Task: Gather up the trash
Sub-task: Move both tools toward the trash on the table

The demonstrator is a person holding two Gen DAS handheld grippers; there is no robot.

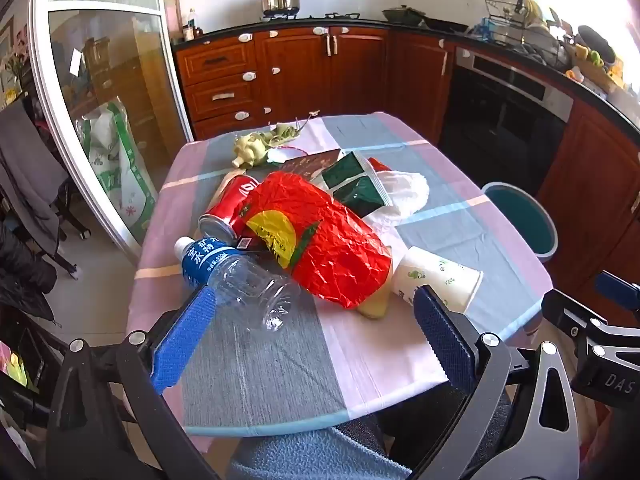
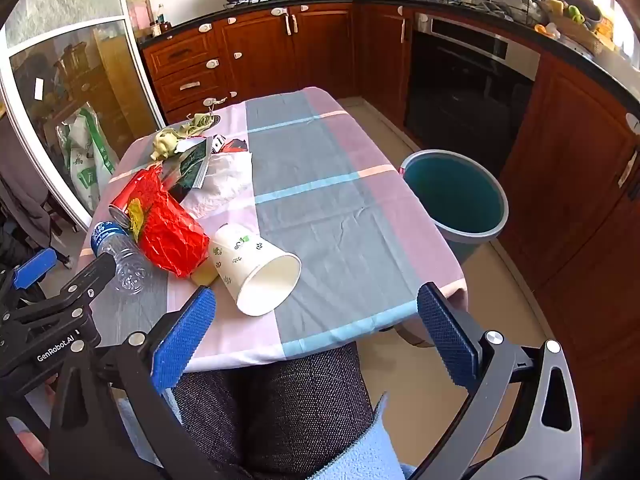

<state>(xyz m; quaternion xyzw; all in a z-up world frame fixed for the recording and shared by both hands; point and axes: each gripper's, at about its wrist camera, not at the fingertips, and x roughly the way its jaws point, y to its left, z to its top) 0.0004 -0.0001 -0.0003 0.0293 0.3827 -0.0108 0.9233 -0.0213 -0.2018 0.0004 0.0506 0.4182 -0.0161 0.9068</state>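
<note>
Trash lies on the checked tablecloth (image 1: 304, 364): a clear plastic bottle with a blue label (image 1: 236, 276), a red soda can (image 1: 232, 206), a crumpled red bag (image 1: 324, 240), a white paper cup on its side (image 1: 438, 278), a green packet (image 1: 354, 184), white plastic (image 1: 404, 192) and peel scraps (image 1: 256, 146). My left gripper (image 1: 316, 340) is open and empty, low over the table's near edge, just short of the bottle. My right gripper (image 2: 316, 336) is open and empty, near the cup (image 2: 256, 272). A grey bin with a teal inside (image 2: 456, 196) stands on the floor right of the table.
Wooden kitchen cabinets (image 1: 288, 76) and a built-in oven (image 1: 504, 108) run behind and to the right. A glass sliding door (image 1: 104, 112) is on the left. A chair back (image 2: 280, 412) sits under the near table edge. The bin also shows in the left wrist view (image 1: 520, 220).
</note>
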